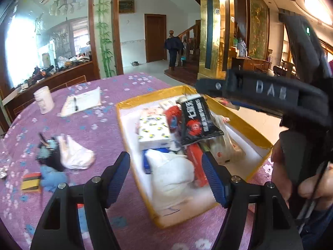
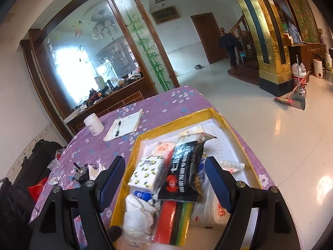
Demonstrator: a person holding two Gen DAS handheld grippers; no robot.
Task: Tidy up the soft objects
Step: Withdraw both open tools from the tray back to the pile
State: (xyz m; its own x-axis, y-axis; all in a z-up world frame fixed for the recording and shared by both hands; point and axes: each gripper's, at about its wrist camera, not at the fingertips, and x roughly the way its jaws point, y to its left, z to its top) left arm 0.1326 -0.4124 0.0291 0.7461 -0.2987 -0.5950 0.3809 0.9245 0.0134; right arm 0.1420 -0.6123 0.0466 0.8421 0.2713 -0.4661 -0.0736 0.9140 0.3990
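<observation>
A yellow-rimmed shallow box (image 1: 129, 141) (image 2: 133, 152) on the purple tablecloth holds several soft items: a white cloth bundle (image 1: 172, 170) (image 2: 137, 214), a patterned tissue pack (image 1: 154, 131) (image 2: 147, 175), a black snack bag (image 1: 195, 120) (image 2: 185, 173), a red pack and plastic bags. My left gripper (image 1: 166, 177) is open and empty above the box's near end. My right gripper (image 2: 164, 183) is open and empty over the box; its body (image 1: 260, 93) shows in the left wrist view above the box. Outside the box lie a white plastic bag (image 1: 75, 154), a blue soft toy (image 1: 52, 177) and a striped sponge (image 1: 31, 182).
A white jar (image 1: 43, 100) (image 2: 93, 124) and a notepad with a pen (image 1: 83, 102) (image 2: 124, 126) sit at the table's far side. A dark small object (image 1: 47, 152) lies beside the plastic bag. The table edge and tiled floor (image 2: 270, 135) lie to the right.
</observation>
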